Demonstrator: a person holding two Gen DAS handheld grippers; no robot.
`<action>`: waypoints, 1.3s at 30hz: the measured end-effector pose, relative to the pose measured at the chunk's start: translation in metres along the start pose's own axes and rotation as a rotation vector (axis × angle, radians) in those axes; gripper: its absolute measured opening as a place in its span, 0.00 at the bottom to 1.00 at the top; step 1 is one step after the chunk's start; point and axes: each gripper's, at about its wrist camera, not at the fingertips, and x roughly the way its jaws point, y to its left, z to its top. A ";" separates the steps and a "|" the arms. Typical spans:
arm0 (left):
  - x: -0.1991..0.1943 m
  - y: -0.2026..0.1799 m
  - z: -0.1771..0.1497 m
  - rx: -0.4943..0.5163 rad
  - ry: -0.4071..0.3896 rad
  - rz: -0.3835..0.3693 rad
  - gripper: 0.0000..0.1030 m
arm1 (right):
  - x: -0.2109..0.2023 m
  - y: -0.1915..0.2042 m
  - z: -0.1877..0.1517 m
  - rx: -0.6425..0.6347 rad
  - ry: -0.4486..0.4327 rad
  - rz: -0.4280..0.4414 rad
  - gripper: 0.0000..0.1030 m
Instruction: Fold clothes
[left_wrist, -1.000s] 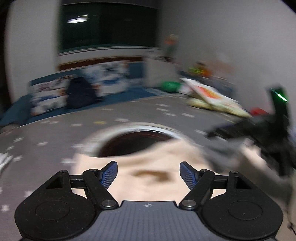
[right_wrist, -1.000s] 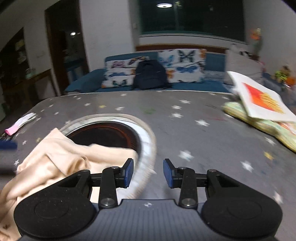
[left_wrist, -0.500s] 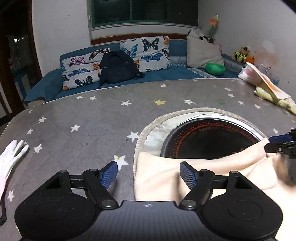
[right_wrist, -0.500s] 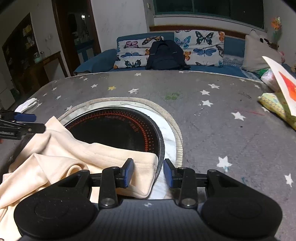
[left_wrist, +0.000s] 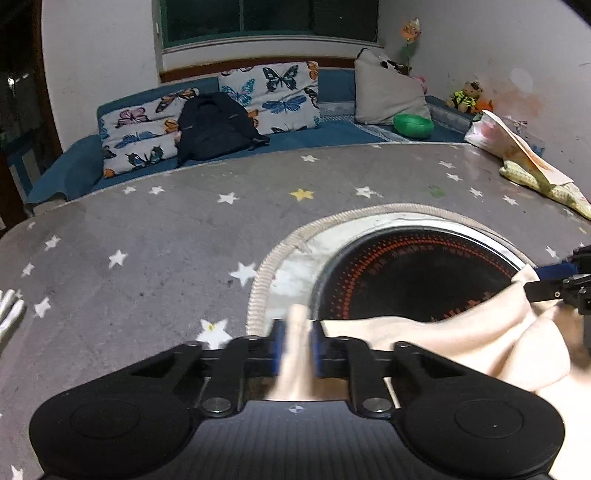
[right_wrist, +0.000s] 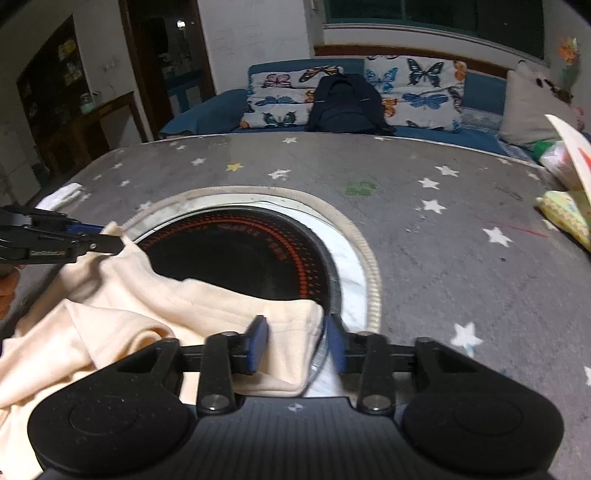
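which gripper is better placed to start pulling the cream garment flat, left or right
Left, probably. The left gripper is already shut on a corner of the cream garment. The right gripper is open, its fingers either side of the other corner over the round burner's edge, so it must close first.

Open starred counter (left_wrist: 155, 258) left and ahead of left tool (left_wrist: 295, 347); round cooktop (right_wrist: 236, 254) bare beyond cream garment (right_wrist: 155, 317); glove (left_wrist: 9, 314) far left, cushion stack (right_wrist: 565, 214) far right.
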 end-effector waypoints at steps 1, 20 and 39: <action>0.000 0.001 0.001 -0.004 -0.005 0.009 0.08 | 0.000 0.002 0.002 -0.014 -0.002 -0.004 0.10; -0.019 0.006 0.001 -0.027 -0.101 0.110 0.43 | -0.013 0.024 0.000 -0.102 -0.124 -0.080 0.43; -0.056 -0.126 -0.038 0.444 -0.128 -0.165 0.66 | -0.069 0.072 -0.058 -0.139 -0.122 -0.091 0.58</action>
